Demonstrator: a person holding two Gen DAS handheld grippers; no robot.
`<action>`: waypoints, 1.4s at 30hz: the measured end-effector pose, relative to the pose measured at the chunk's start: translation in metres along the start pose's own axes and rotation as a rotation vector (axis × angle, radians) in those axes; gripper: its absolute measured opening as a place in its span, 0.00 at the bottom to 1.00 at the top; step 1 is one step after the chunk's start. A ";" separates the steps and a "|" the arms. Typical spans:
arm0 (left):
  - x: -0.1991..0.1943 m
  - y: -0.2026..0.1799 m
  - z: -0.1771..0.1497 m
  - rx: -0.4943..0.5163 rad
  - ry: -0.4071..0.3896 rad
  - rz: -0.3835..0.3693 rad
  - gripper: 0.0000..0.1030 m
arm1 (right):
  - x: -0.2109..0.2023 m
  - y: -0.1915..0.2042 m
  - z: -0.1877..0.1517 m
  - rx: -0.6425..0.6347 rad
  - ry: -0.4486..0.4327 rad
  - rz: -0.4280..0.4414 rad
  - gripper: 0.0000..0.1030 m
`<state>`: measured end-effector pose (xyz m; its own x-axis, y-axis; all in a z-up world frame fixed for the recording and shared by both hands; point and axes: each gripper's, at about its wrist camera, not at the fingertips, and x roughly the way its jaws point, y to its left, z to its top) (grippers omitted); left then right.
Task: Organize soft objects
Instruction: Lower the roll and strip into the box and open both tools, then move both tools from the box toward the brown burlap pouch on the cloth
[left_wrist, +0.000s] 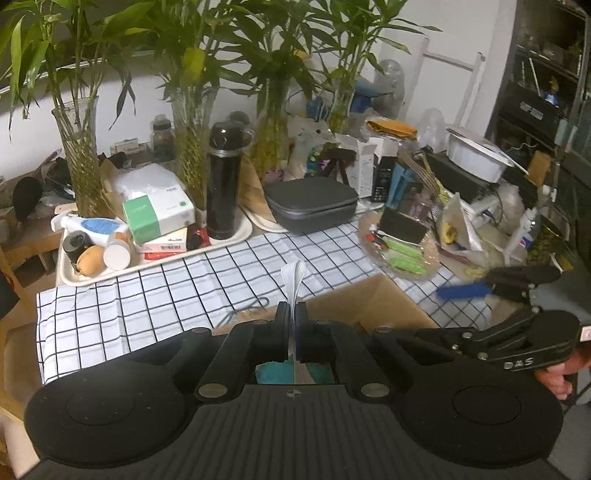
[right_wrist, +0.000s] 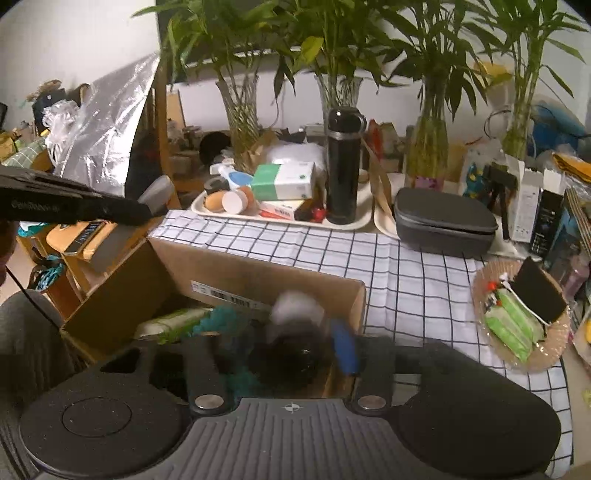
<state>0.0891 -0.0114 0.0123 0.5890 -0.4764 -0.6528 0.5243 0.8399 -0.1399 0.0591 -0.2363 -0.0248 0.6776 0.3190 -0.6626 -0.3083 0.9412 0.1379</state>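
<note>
A checked cloth (left_wrist: 177, 295) covered the table. At its back edge a cream tray (left_wrist: 229, 240) carried a tall black flask (left_wrist: 223, 181), a green-and-white box (left_wrist: 159, 216) and a few small jars lying on their sides. Just right of the tray lay a grey zipped case (left_wrist: 312, 203). Behind them stood glass vases of bamboo (left_wrist: 81, 162) against the white wall. Toward the right edge of the cloth, a clear glass dish (right_wrist: 524, 321) held green packets and a black block. Clutter was piled further right, including a white tub (left_wrist: 476, 158).
</note>
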 end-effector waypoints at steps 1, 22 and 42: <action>0.000 -0.002 -0.002 0.000 0.003 -0.004 0.03 | -0.004 -0.001 -0.002 -0.002 -0.023 -0.004 0.84; 0.032 -0.027 -0.010 -0.036 0.093 -0.202 0.45 | -0.017 -0.028 -0.013 0.091 -0.104 -0.031 1.00; 0.010 0.007 -0.026 -0.033 0.092 0.035 0.46 | -0.003 -0.017 -0.011 0.026 -0.045 -0.027 1.00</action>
<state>0.0825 -0.0040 -0.0148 0.5466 -0.4220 -0.7233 0.4833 0.8643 -0.1391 0.0549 -0.2543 -0.0331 0.7149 0.2979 -0.6326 -0.2729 0.9518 0.1397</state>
